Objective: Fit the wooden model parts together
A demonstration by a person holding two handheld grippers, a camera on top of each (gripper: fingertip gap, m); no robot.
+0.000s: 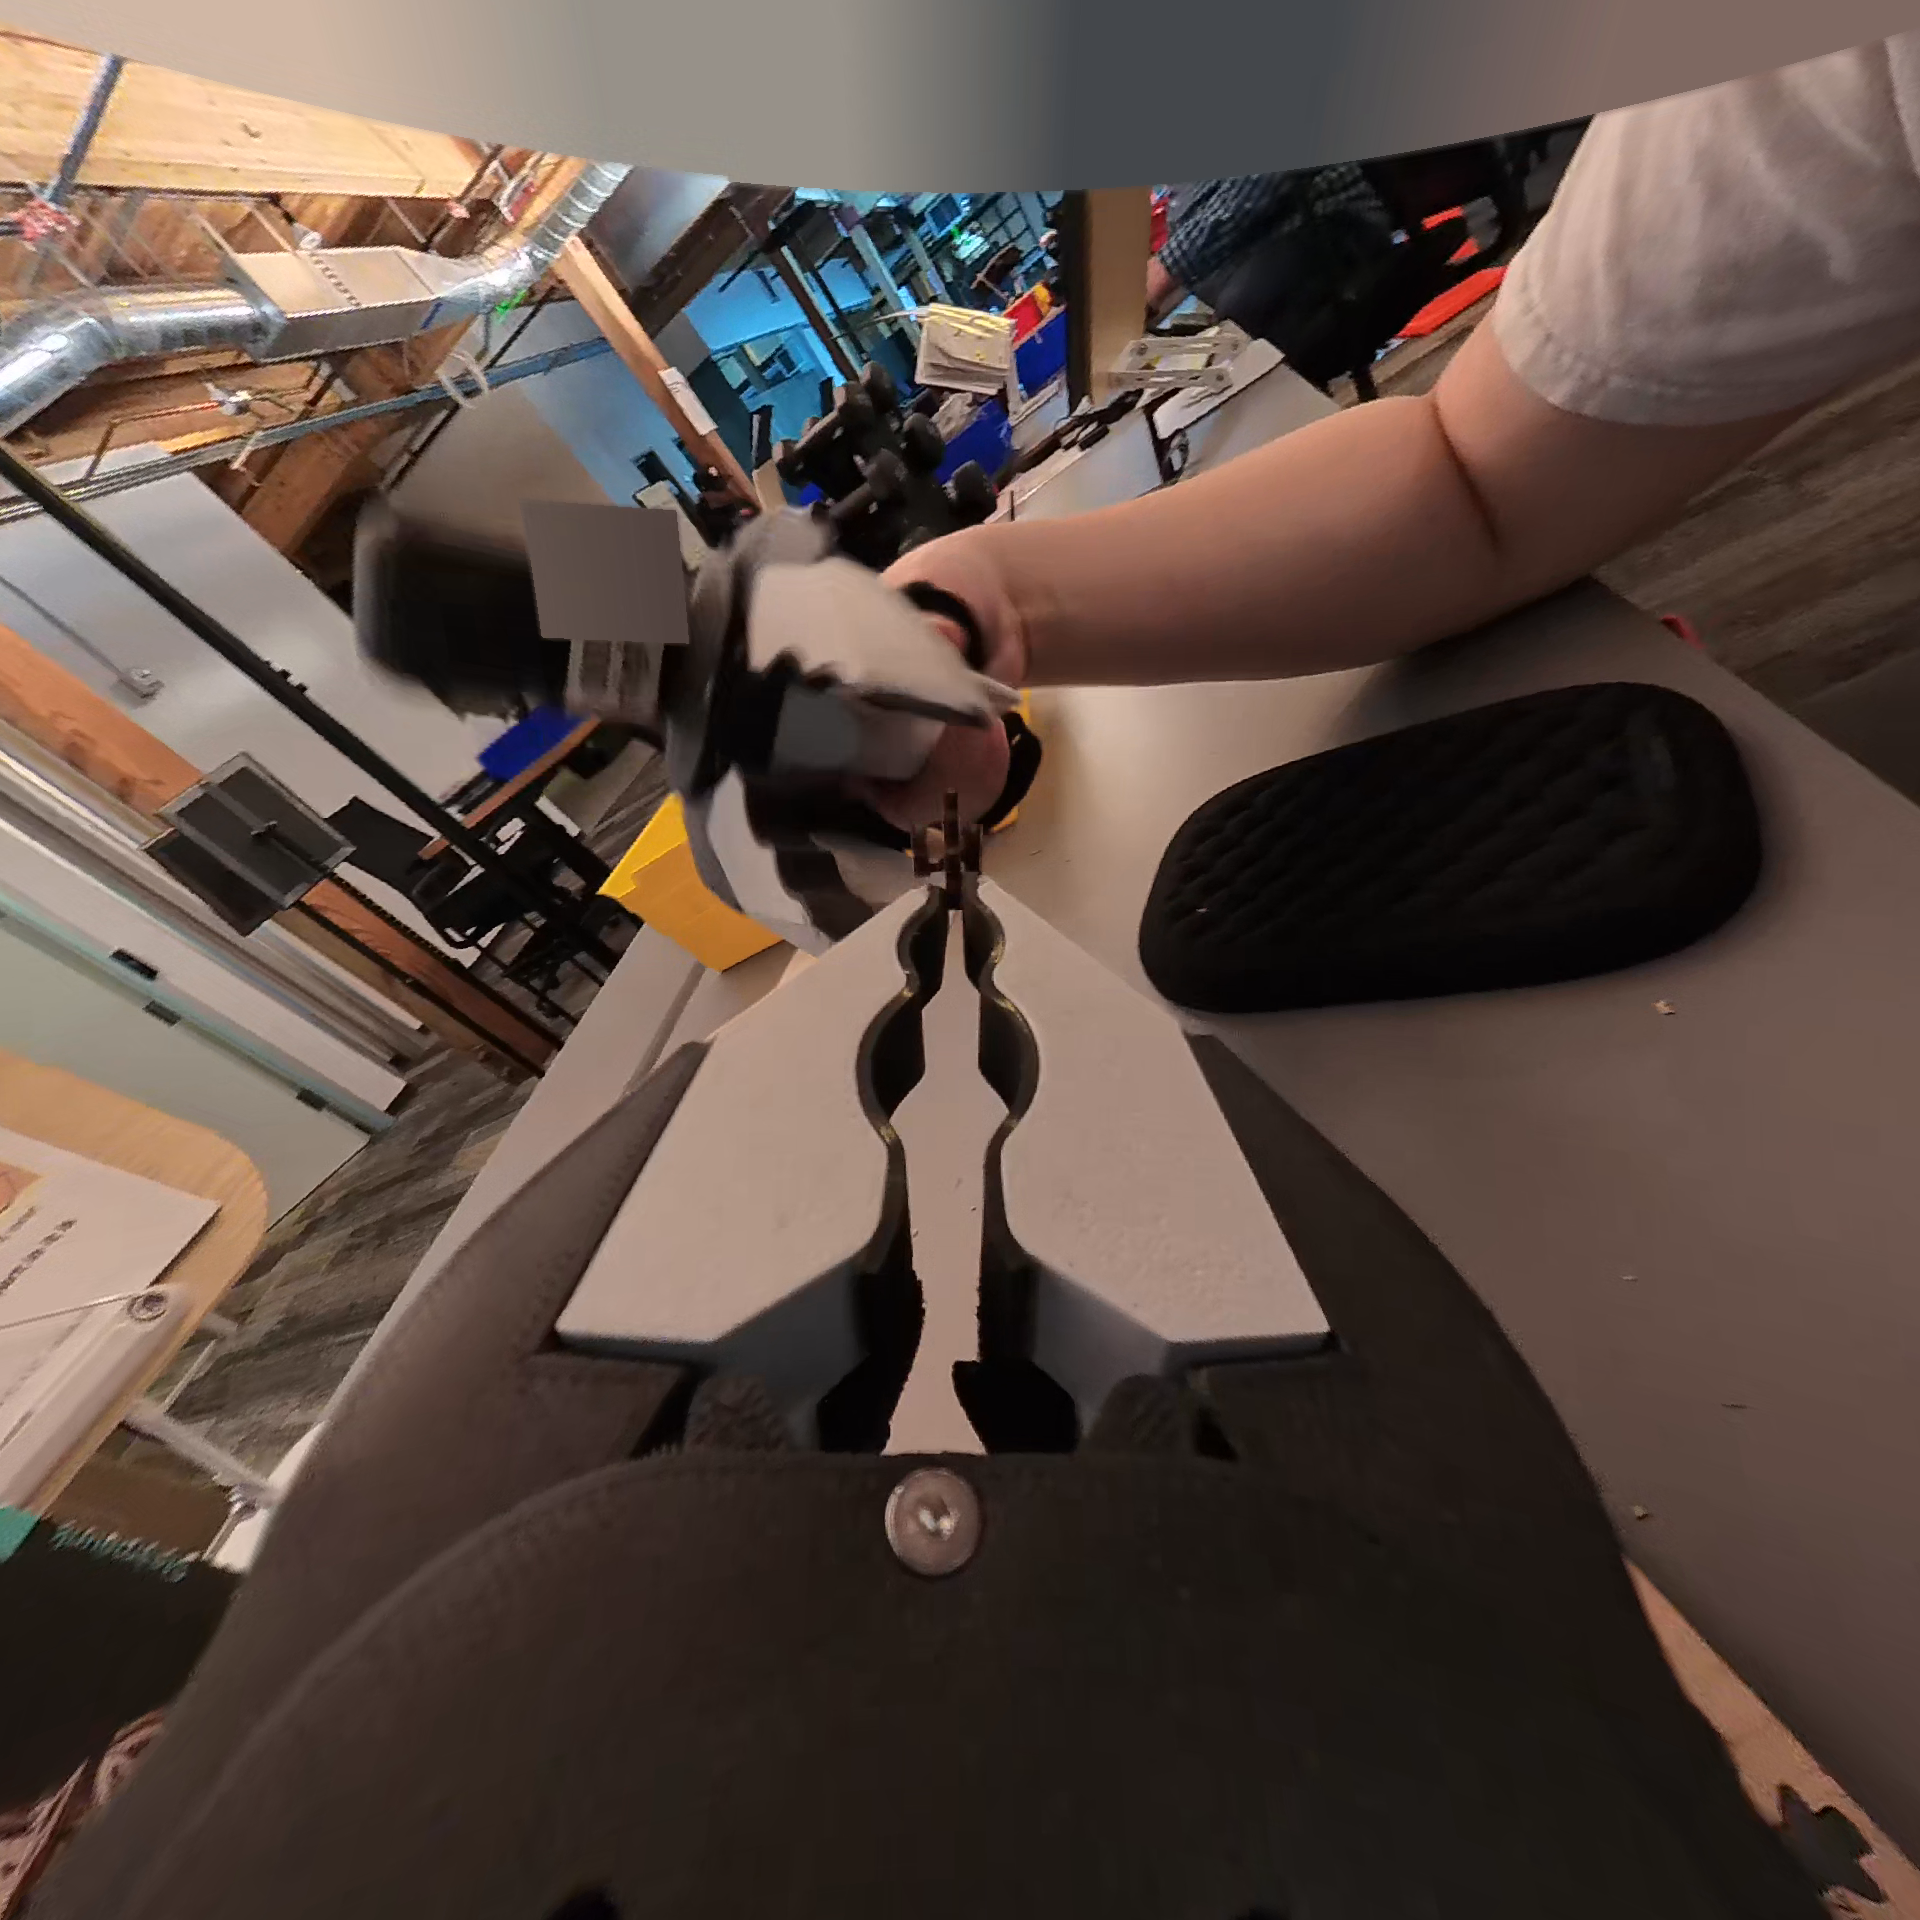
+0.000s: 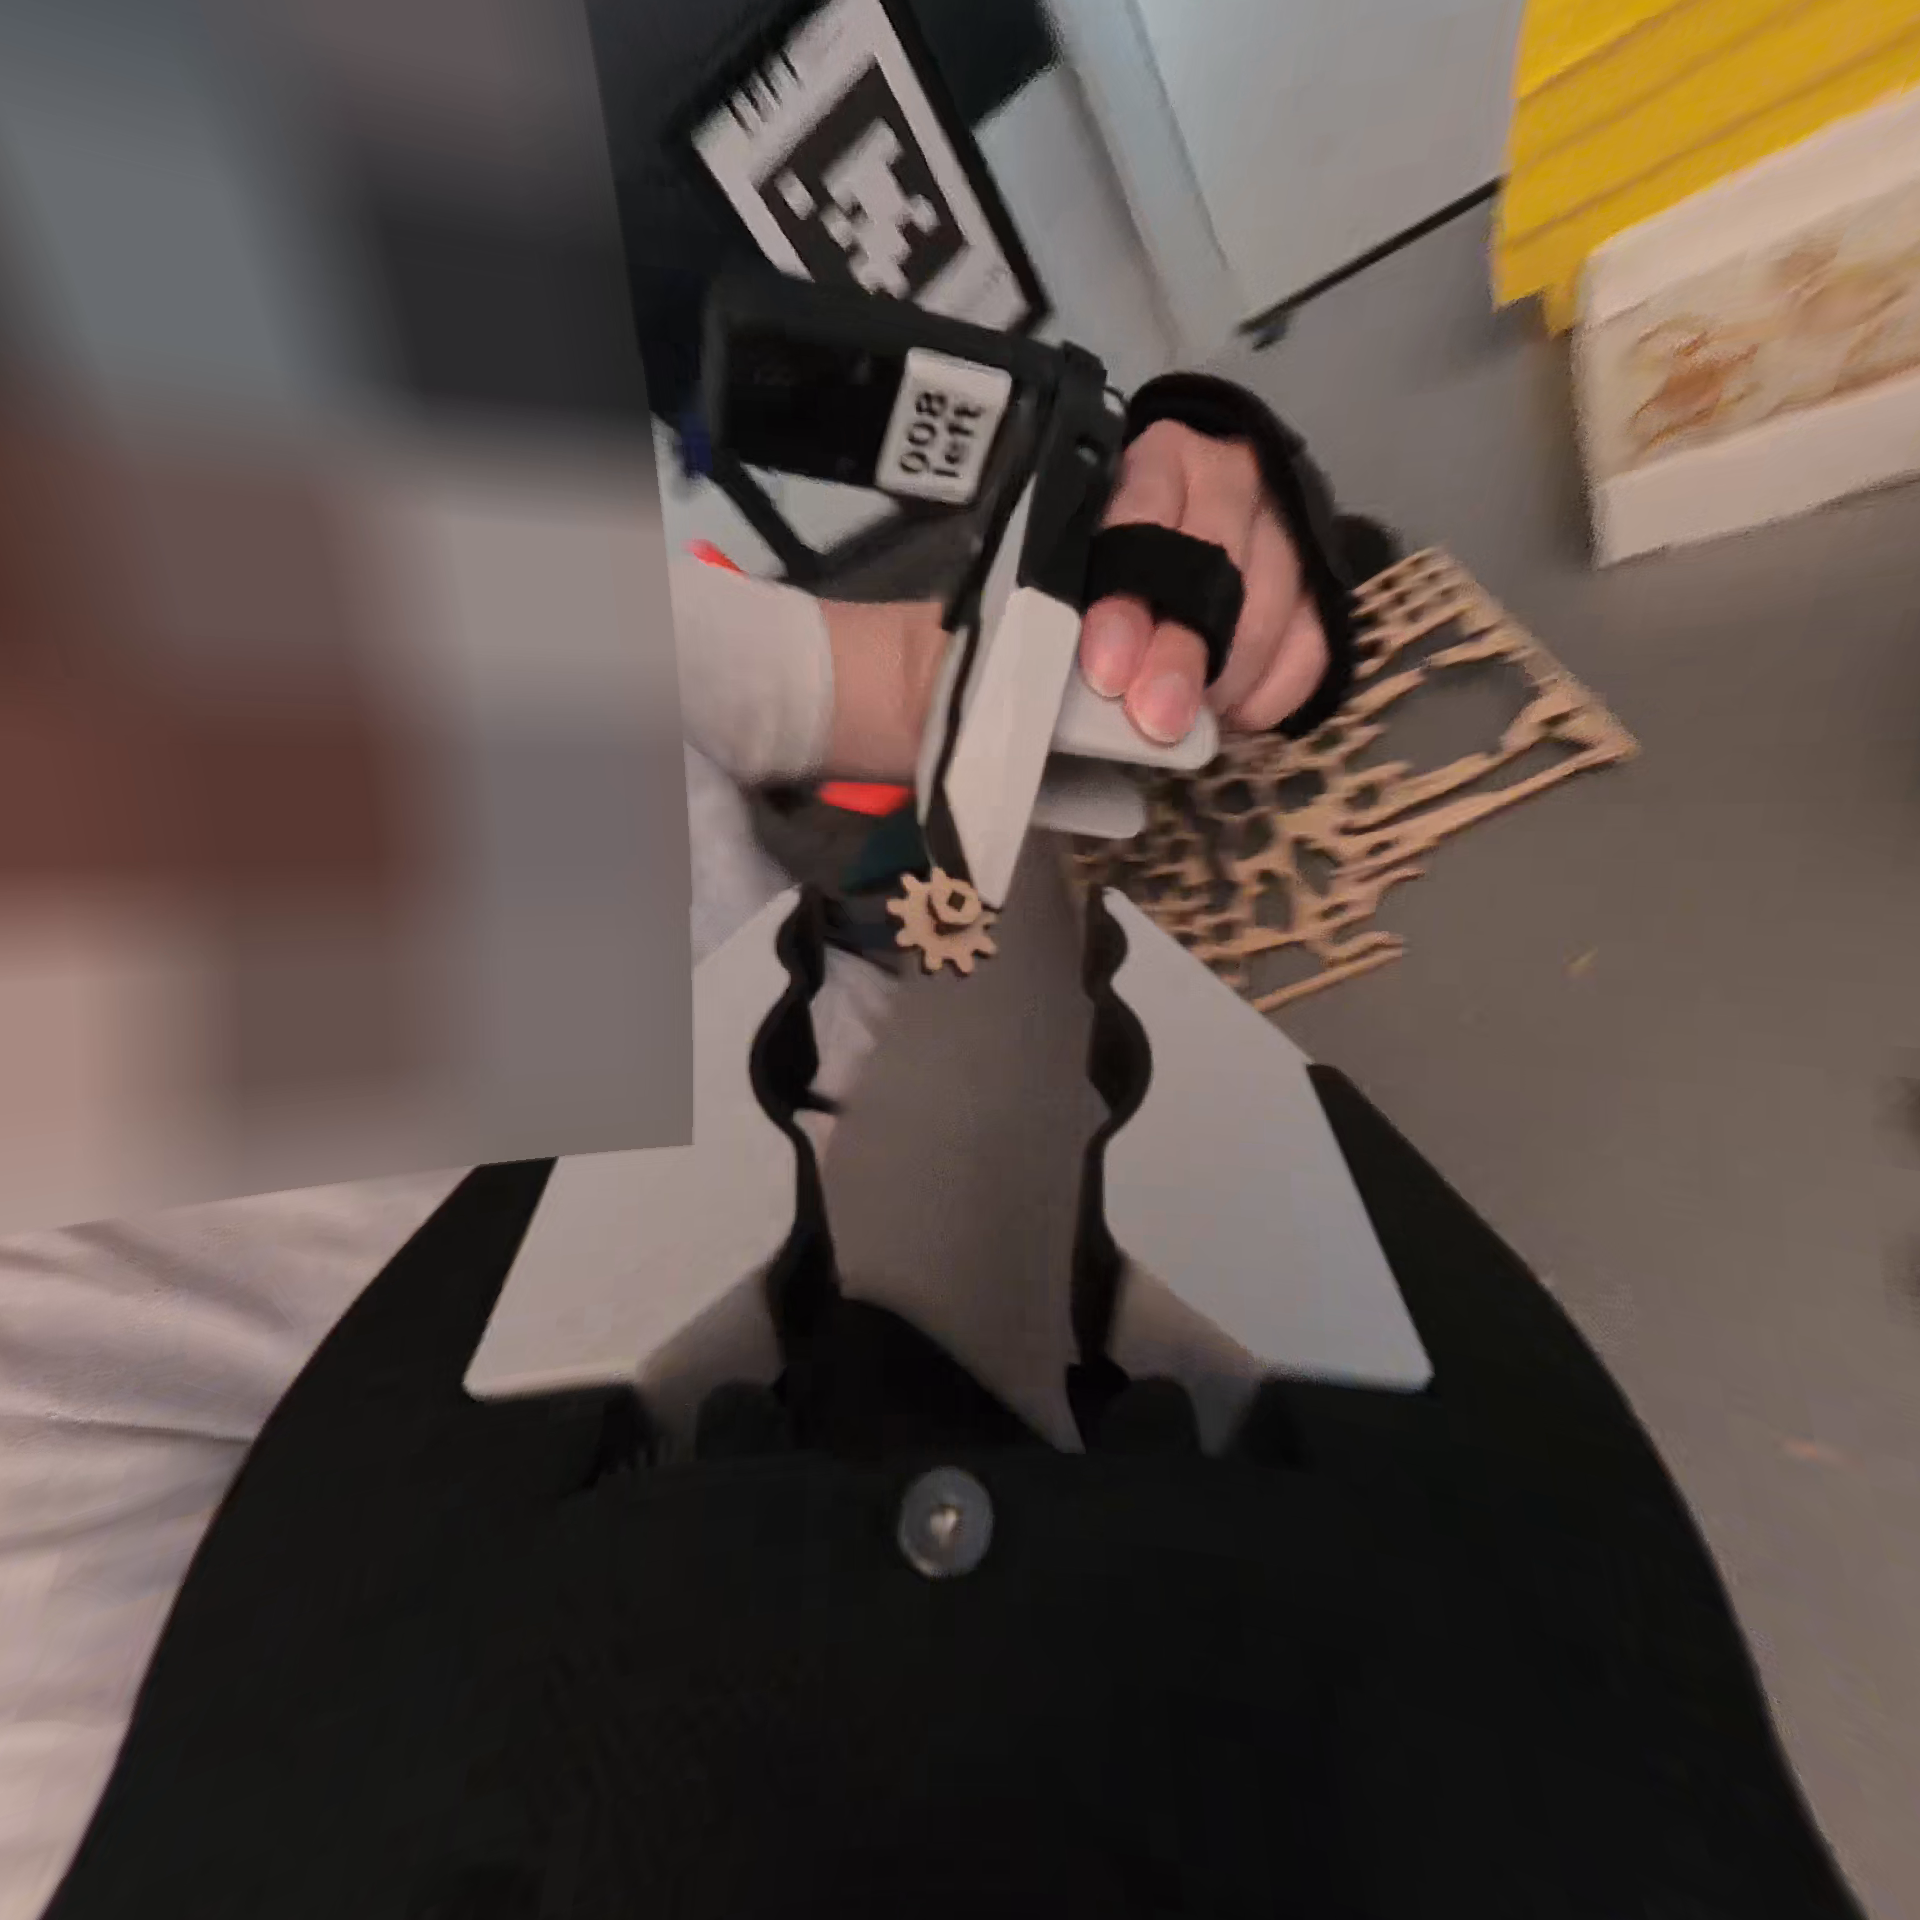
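Observation:
My left gripper is shut on a small wooden gear piece, seen edge-on and sticking out past the fingertips, above the grey table. In the right wrist view the same gear shows face-on, toothed, with a square hole, at the tip of the left gripper. My right gripper is open wide and empty. Its fingertips stand on either side of the gear, apart from it. A wooden sheet with cut-out holes lies flat on the table behind.
A black padded cushion lies on the table to the right. A yellow bin stands at the far table edge, also in the right wrist view. A printed box sits beside it. A person's forearm reaches across. Both grippers' tips are close together, under 4 cm apart.

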